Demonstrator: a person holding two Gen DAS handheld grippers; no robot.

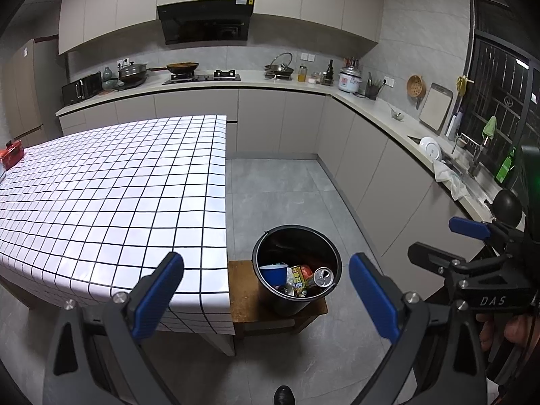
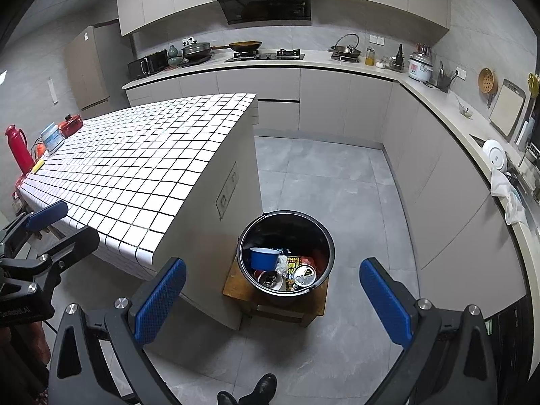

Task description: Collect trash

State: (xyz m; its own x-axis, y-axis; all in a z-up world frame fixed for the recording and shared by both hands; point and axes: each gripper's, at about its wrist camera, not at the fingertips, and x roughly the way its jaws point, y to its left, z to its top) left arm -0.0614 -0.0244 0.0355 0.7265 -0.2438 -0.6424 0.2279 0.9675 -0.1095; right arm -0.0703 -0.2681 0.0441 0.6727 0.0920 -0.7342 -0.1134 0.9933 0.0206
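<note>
A black bin stands on a low wooden stool beside the checked table. Inside lie a blue cup, a silver can, a yellow printed wrapper and other scraps. My left gripper hangs open above the bin, holding nothing. My right gripper is open and empty too, just in front of the bin. The right gripper shows at the right edge of the left wrist view, and the left gripper at the left edge of the right wrist view.
At the table's far left end stand a red flask, a tin and a red box. Counters with cookware and a sink line the back and right walls. Grey floor tiles spread between. A person's shoes show below.
</note>
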